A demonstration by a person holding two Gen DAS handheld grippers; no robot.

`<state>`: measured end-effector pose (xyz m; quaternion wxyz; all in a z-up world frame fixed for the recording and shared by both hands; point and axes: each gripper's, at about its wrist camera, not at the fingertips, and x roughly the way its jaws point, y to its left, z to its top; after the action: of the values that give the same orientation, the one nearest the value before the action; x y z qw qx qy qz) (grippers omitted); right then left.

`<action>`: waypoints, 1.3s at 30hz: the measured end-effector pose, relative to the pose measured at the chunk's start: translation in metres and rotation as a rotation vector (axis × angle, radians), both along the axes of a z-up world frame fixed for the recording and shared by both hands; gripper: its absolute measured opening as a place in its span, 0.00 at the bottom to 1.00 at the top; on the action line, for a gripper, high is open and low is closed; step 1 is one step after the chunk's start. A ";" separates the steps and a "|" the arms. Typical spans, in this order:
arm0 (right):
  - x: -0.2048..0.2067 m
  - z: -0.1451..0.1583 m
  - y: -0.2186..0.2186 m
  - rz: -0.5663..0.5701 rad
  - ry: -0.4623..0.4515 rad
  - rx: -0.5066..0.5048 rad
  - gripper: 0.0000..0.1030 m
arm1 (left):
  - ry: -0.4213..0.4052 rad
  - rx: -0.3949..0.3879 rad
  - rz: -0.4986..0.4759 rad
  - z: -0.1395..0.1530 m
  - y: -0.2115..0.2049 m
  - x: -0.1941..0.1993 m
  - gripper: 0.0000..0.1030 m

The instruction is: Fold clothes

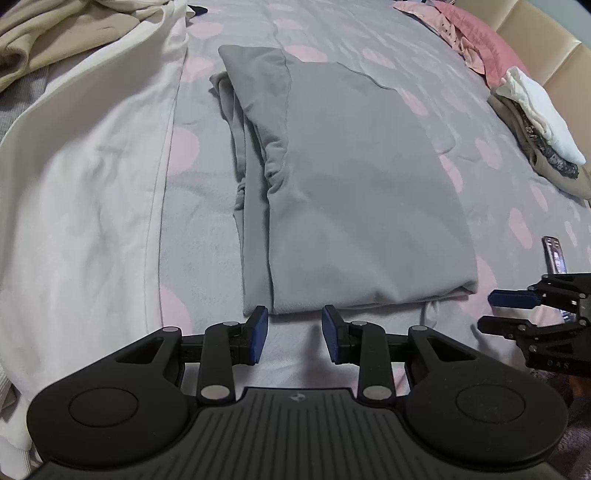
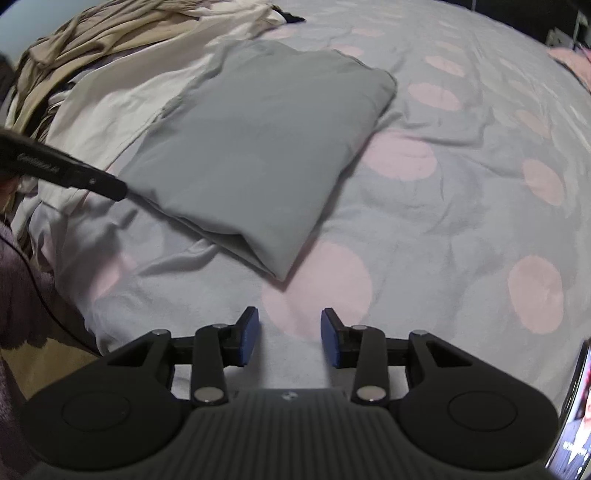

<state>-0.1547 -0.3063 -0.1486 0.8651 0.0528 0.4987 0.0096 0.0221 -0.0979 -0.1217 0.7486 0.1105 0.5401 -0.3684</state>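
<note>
Just ahead of left gripper (image 1: 294,334) lies the folded grey cotton garment (image 1: 351,192), long axis running away; right gripper (image 2: 290,338) farther. Both agape, empty.

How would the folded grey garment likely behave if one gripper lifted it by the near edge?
The grey garment would probably sag and unfold: it is soft cloth in loose stacked layers. Its bunched sleeves look likely to slip out. Pushed, it would likely wrinkle on the soft bedspread instead of sliding.

Grey bedspread (image 1: 369,33) with pink dots, phone (image 1: 555,258), possibly a padded headboard (image 1: 535,33)
</note>
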 end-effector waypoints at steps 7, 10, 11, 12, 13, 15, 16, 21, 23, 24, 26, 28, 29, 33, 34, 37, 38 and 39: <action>0.004 -0.003 0.013 0.050 -0.054 -0.090 0.39 | -0.007 0.002 -0.025 -0.001 -0.003 0.000 0.04; 0.007 -0.007 0.015 0.041 -0.073 -0.103 0.39 | -0.014 -0.032 -0.018 0.010 0.001 0.001 0.03; 0.008 -0.008 0.015 0.032 -0.080 -0.098 0.38 | -0.017 -0.042 -0.014 0.014 0.002 0.001 0.03; 0.010 -0.007 0.014 0.023 -0.089 -0.085 0.38 | -0.021 -0.049 -0.009 0.016 0.004 0.002 0.03; 0.011 -0.007 0.014 0.014 -0.097 -0.072 0.36 | -0.025 -0.055 -0.004 0.019 0.005 0.002 0.03; 0.016 -0.008 0.012 -0.011 -0.089 -0.066 0.13 | -0.024 -0.066 0.006 0.024 0.009 0.004 0.03; 0.017 -0.008 0.011 -0.006 -0.072 -0.051 0.09 | -0.015 -0.066 0.012 0.026 0.011 0.004 0.03; 0.017 0.000 0.013 0.016 -0.062 -0.046 0.05 | -0.006 -0.014 0.017 0.017 0.011 0.009 0.03; 0.019 -0.004 0.015 0.029 -0.048 -0.054 0.05 | -0.007 0.025 0.009 0.007 0.006 0.010 0.03; 0.019 -0.007 0.016 0.036 -0.041 -0.060 0.05 | -0.009 0.043 0.003 0.003 0.003 0.010 0.03; 0.021 -0.010 0.017 0.047 -0.023 -0.069 0.05 | -0.012 0.075 -0.008 -0.005 -0.001 0.009 0.03; 0.022 -0.010 0.015 0.044 0.000 -0.052 0.06 | -0.005 0.074 -0.007 -0.003 -0.001 0.010 0.05; 0.021 -0.009 0.012 0.041 0.013 -0.037 0.08 | -0.002 0.074 -0.006 -0.002 0.000 0.011 0.06; 0.014 0.004 0.000 0.011 -0.003 0.008 0.28 | -0.017 0.016 0.009 0.014 0.008 0.014 0.28; 0.012 0.008 -0.003 0.003 -0.018 0.015 0.31 | -0.023 -0.008 0.013 0.019 0.011 0.016 0.40; 0.015 0.019 -0.015 -0.062 -0.062 0.041 0.33 | -0.052 -0.086 0.029 0.029 0.010 0.021 0.48; 0.017 0.023 -0.019 -0.091 -0.077 0.046 0.35 | -0.066 -0.090 0.036 0.029 0.005 0.024 0.49; 0.020 0.025 -0.023 -0.118 -0.090 0.051 0.38 | -0.080 -0.094 0.042 0.028 0.001 0.027 0.50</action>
<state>-0.1346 -0.3297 -0.1236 0.8842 0.1036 0.4548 -0.0264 0.0490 -0.0970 -0.0935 0.7816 0.0786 0.4939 -0.3727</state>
